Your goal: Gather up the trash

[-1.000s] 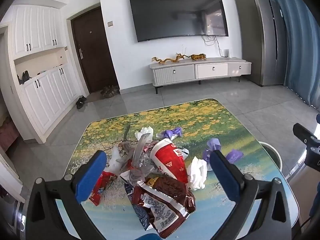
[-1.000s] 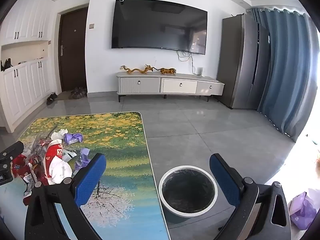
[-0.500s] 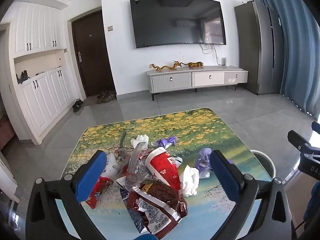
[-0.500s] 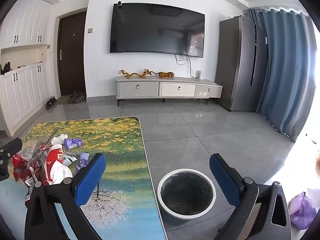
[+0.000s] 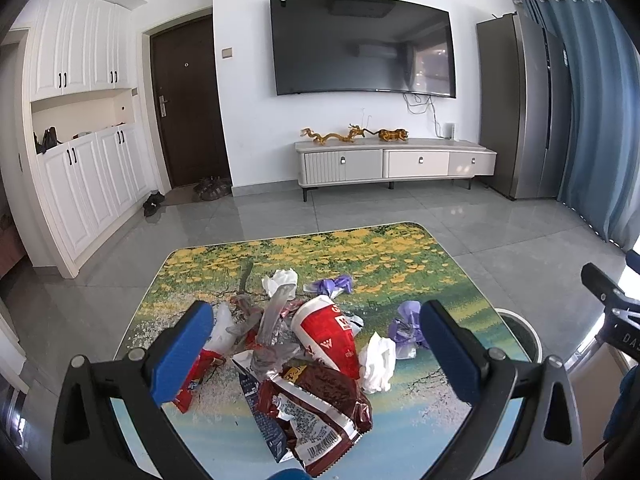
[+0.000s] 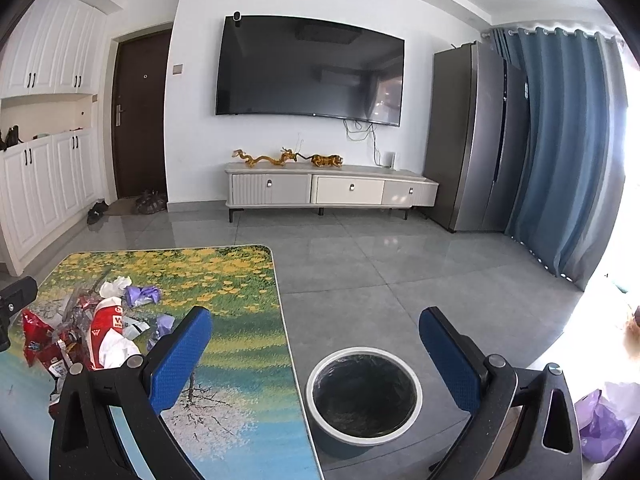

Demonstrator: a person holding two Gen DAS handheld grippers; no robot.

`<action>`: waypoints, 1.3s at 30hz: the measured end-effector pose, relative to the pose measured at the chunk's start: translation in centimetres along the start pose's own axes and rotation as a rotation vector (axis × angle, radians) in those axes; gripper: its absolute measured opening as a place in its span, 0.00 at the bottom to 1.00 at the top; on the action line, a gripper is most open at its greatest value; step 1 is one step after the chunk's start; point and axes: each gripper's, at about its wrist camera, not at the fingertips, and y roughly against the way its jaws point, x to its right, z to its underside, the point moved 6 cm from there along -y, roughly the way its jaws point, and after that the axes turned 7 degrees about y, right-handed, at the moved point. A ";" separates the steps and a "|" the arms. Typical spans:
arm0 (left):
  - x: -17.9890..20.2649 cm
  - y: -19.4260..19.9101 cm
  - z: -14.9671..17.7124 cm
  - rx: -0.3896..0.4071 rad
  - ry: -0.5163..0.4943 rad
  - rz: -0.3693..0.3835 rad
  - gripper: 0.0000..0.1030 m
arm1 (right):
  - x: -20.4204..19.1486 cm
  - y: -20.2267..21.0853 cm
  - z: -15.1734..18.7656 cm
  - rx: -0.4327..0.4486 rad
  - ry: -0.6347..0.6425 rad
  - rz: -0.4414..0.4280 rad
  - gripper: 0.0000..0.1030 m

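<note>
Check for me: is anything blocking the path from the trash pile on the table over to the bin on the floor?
Nothing visible does. The trash pile sits on the table; the open bin stands on the floor just past the table's right edge, its mouth uncovered. Only bare tabletop lies between. Both tools, left and right, are open and empty.

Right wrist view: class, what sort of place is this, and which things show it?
Most likely a home living room: a wall-mounted television above a low TV cabinet, blue curtains, and shoes by the entrance door.

Big dark television (image 5: 362, 46) on the white wall, golden dragon figurines (image 5: 354, 134) along the low media cabinet (image 5: 394, 164) beneath, brown door (image 5: 188, 104) left, steel fridge (image 6: 476, 136) and blue curtain (image 6: 560, 152) right, shoes (image 5: 154, 202) by the doorway
</note>
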 end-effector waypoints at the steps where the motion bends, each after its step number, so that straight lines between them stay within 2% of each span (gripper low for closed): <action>1: 0.0 0.0 0.0 0.000 0.000 0.001 1.00 | 0.1 0.1 -0.1 0.005 -0.001 0.003 1.00; 15: -0.1 -0.3 0.0 -0.018 0.016 0.039 1.00 | 1.4 0.9 -1.0 0.038 -0.032 0.056 1.00; 24: -0.1 -0.8 0.0 -0.050 0.007 0.065 1.00 | 0.5 0.4 -0.9 0.020 -0.012 0.035 1.00; 30: -0.4 -0.9 -0.2 -0.036 0.008 0.060 1.00 | 0.4 0.4 -0.8 0.015 -0.012 0.030 1.00; 39: 0.1 -1.3 -0.4 -0.032 -0.008 0.128 1.00 | 0.5 1.1 -1.8 0.038 -0.013 0.059 1.00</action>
